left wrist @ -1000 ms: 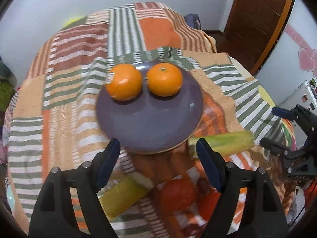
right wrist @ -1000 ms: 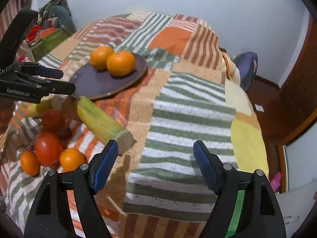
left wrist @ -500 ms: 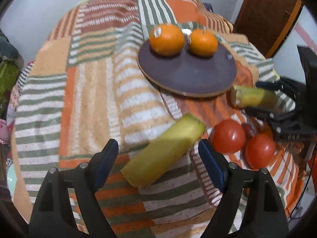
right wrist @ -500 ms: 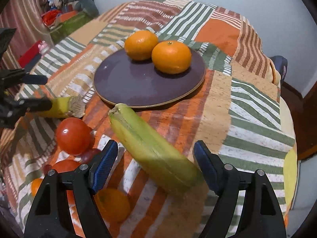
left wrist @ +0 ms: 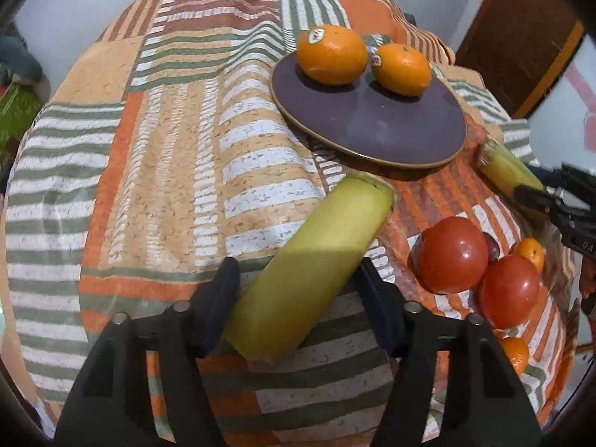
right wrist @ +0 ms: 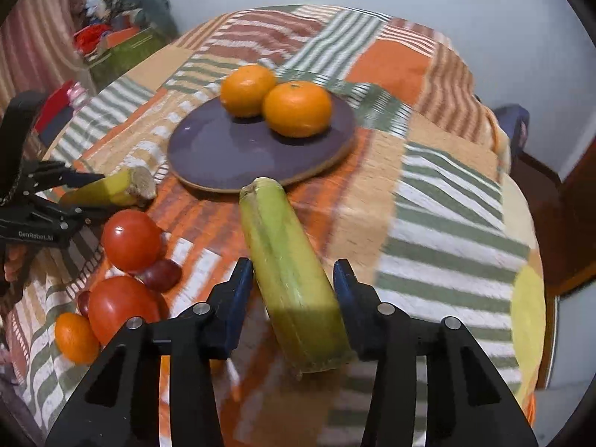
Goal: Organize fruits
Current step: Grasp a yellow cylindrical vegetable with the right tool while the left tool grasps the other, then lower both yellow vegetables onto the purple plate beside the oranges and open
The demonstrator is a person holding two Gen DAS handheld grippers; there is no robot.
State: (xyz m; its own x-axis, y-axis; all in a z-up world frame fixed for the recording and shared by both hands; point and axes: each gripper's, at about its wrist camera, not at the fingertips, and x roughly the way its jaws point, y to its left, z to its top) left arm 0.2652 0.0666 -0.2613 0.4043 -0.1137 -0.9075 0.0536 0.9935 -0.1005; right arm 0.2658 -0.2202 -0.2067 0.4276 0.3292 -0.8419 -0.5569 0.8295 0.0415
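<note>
A yellow-green corn ear (left wrist: 320,246) lies slantwise on the striped cloth between the fingers of my left gripper (left wrist: 298,298). Its jaws are closing and both pads touch the ear. A second corn ear (right wrist: 283,246) lies between the fingers of my right gripper (right wrist: 292,287), whose jaws are also closing with both pads against it. Just beyond both ears is a purple plate (left wrist: 391,126) holding two oranges (left wrist: 331,59) (left wrist: 402,69). In the right wrist view the left gripper (right wrist: 56,193) is at the far left, clamped around its ear (right wrist: 108,186).
Two red tomatoes (right wrist: 130,240) (right wrist: 119,309), a dark plum (right wrist: 162,273) and a small orange (right wrist: 74,335) lie on the cloth between the two ears. The round table's edge drops off at the right (right wrist: 536,298). A wooden door (left wrist: 521,37) stands behind.
Both grippers have come down over the corn ears. Their jaws, wide apart before, have narrowed onto the ears. The left gripper moved from the plate to its ear.
</note>
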